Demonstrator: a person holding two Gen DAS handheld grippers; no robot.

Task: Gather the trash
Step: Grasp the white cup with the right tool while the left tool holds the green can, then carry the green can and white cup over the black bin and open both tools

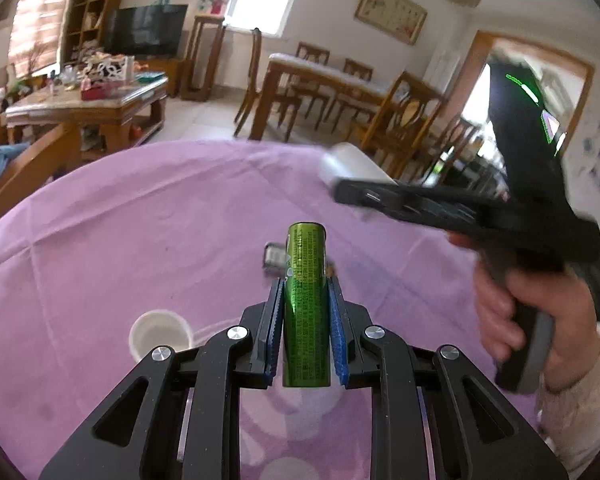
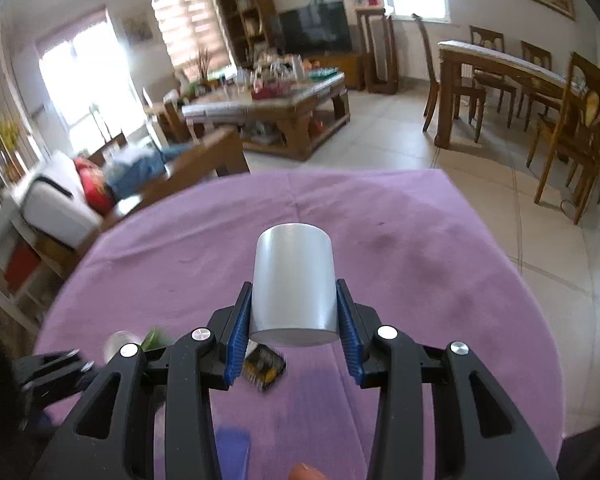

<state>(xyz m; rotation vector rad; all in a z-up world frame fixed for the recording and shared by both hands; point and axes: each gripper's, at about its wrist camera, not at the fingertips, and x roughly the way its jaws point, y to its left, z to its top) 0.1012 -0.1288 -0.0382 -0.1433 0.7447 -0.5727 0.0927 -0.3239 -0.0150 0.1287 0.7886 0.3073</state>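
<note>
My left gripper [image 1: 305,280] is shut on a slim green can [image 1: 305,312], which stands upright between the blue pads above the purple tablecloth [image 1: 140,220]. My right gripper [image 2: 293,284] is shut on a silver cylinder [image 2: 294,256], with a pad pressing on each side. The cylinder's flat underside shows, clear of the cloth [image 2: 420,260]. In the left wrist view the right gripper [image 1: 420,200] is a blurred shape at the upper right, held by a hand [image 1: 512,308], with the silver cylinder [image 1: 350,160] at its tip.
A white paper cup [image 1: 160,334] stands on the cloth left of my left gripper. A small packet [image 1: 274,256] lies behind the green can. A black and yellow wrapper [image 2: 262,364] lies under the silver cylinder. Wooden chairs and tables stand beyond the table's edge.
</note>
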